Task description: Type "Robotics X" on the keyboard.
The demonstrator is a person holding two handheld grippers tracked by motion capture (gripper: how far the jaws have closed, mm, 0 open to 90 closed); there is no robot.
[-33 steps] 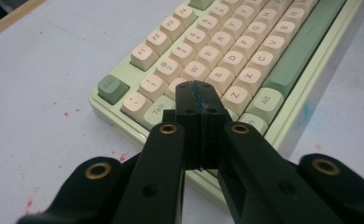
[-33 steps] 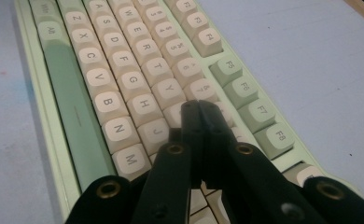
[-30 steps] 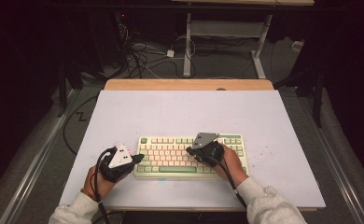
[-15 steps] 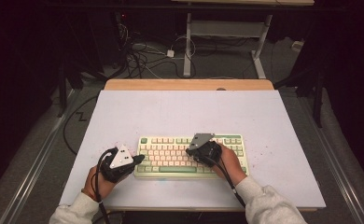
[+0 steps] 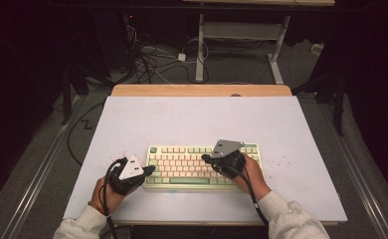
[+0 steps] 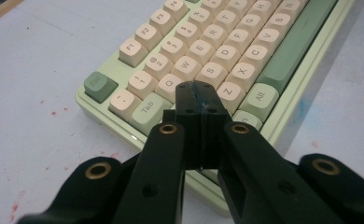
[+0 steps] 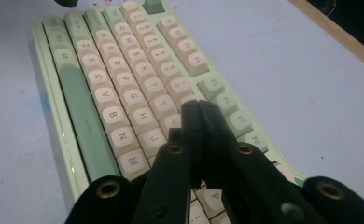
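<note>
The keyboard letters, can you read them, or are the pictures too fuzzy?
In the left gripper view the keyboard is sharp near Q, W and S, softer toward the far keys. In the right gripper view its letters V, B and N read clearly. In the high view they are too small.

Keyboard (image 5: 182,167): on your table (image 5: 192,119), near its front edge.
Left gripper (image 5: 149,170): at keyboard's left end.
Right gripper (image 5: 205,158): over its right half.

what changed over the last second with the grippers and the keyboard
Almost nothing changed. The right gripper shifted at most slightly over the keyboard; nothing was taken hold of or let go. The left gripper kept its place at the keyboard's left end. Both grippers stayed shut and empty, and the keyboard lies where it did on the table.
</note>
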